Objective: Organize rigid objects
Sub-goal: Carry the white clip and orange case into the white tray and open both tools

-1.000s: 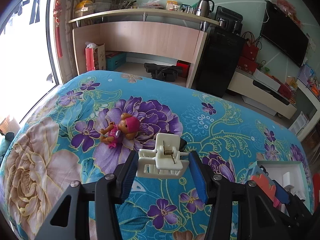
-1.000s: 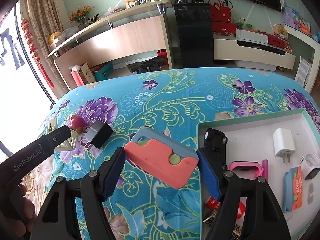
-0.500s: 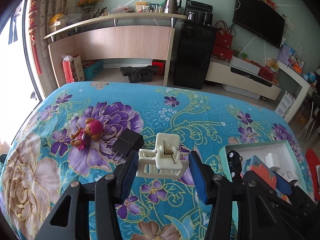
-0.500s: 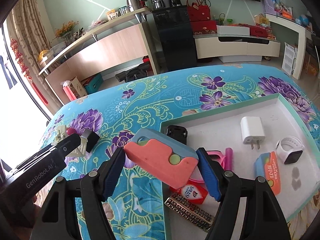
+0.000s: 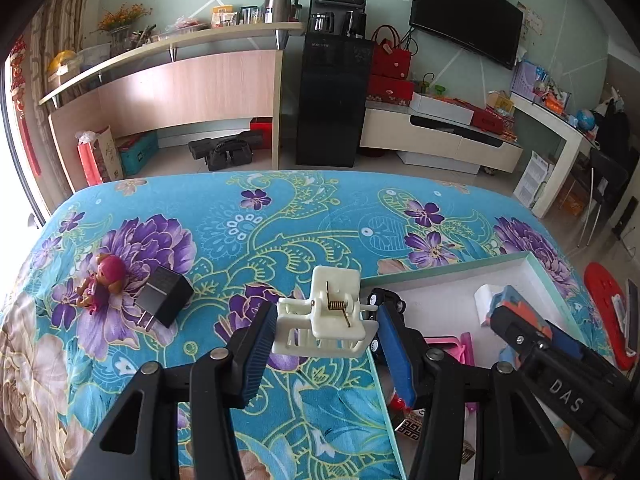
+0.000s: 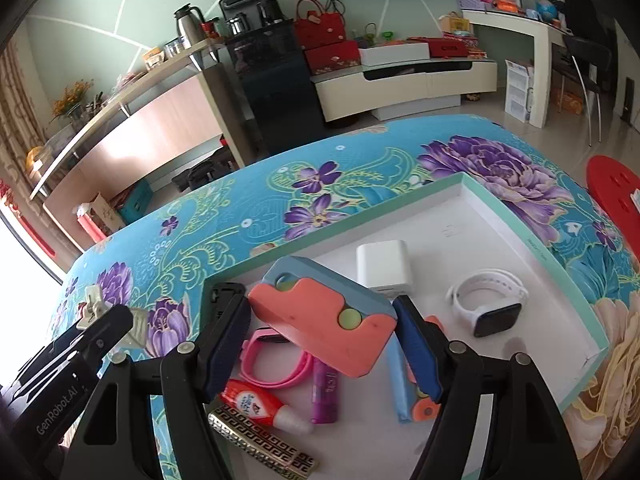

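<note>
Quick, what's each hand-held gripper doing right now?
Left hand-held gripper: shut on the white clip.
Right hand-held gripper: shut on the orange and blue block, above the tray.

Left gripper angled down, pads clamped on white spring clip. Right gripper angled down alongside, to its right, jaws wider, pinching coral-and-blue block between blue pads.
</note>
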A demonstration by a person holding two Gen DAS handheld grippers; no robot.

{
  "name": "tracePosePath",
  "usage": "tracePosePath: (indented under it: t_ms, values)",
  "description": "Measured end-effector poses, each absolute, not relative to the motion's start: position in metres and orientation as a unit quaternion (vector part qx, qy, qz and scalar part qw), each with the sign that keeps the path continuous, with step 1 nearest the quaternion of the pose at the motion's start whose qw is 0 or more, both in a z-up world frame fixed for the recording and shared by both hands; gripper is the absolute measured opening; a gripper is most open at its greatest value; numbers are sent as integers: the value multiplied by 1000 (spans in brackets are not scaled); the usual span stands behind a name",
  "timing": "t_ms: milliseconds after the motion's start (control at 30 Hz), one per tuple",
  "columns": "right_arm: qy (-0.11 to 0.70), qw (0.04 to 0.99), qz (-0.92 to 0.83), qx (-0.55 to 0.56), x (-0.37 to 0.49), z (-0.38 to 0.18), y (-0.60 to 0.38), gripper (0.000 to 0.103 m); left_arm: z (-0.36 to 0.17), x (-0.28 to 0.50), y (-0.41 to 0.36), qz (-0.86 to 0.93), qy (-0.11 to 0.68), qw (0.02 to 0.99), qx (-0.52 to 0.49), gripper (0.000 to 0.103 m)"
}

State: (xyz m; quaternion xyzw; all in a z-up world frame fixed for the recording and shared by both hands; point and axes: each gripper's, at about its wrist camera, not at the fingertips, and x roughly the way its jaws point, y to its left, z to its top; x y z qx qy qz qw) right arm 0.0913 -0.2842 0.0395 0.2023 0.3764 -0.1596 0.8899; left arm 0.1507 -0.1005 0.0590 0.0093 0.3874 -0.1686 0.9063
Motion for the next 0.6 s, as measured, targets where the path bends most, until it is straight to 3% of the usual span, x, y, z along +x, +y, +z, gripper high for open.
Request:
tracePosePath:
  t_ms: [600]
  values:
    - [382,852,-253,252,52,33,-354,74,41,130,-166,-227,394,887,77,55]
